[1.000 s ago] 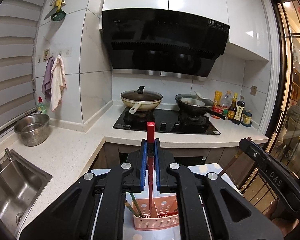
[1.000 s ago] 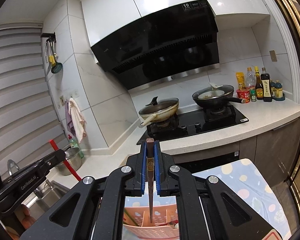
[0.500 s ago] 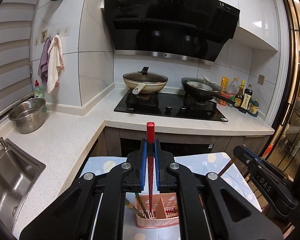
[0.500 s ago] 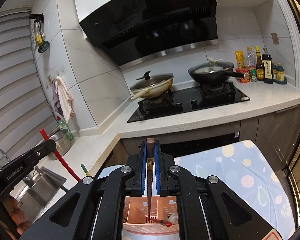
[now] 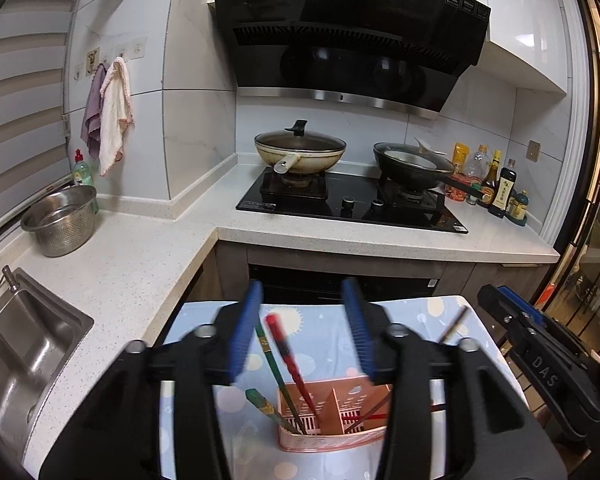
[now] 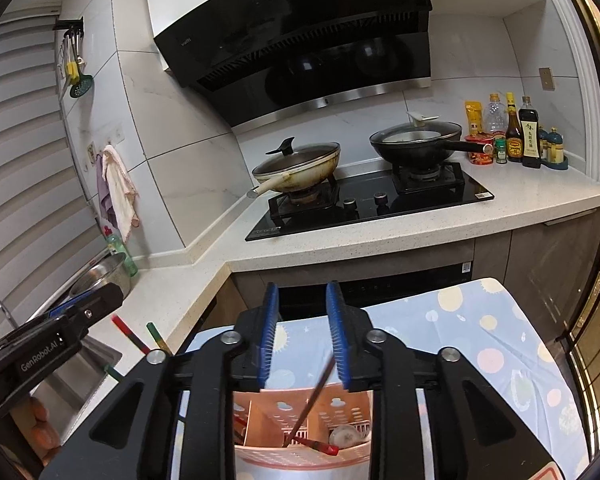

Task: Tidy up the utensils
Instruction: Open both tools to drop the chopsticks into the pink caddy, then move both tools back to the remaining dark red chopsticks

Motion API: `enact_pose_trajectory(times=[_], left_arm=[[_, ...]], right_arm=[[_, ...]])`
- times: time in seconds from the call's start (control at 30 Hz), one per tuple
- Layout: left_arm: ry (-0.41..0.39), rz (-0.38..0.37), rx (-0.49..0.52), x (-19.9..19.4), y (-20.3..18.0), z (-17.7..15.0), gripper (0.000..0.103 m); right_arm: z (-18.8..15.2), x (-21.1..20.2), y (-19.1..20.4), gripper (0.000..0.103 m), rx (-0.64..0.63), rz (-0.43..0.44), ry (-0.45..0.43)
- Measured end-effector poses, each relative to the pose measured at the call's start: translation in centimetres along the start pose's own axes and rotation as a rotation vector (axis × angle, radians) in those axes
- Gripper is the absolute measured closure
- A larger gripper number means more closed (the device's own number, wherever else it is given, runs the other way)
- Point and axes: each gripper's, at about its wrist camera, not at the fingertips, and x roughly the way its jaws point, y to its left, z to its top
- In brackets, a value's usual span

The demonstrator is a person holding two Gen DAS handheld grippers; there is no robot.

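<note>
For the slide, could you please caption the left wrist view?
Left gripper opening above the pink utensil caddy, red chopstick released into it beside a green one.

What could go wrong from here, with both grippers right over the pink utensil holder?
1. The left gripper is opening; the red chopstick between its jaws leans steeply in the pink holder and might tip out.
2. The right gripper is opening too; its dark chopstick rests slanted and could catch a pad on withdrawal.
3. The holder looks light; a bump might topple it.
</note>
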Motion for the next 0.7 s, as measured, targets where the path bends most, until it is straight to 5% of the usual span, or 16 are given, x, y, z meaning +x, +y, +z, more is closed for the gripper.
enact_pose_trajectory(times=[0.7], left_arm=[[-0.023, 0.016, 0.008, -3.5, 0.0, -0.5, 0.048]], right_arm=[[-0.7, -3.9, 1.1, 0.066, -0.03, 0.012, -0.015]])
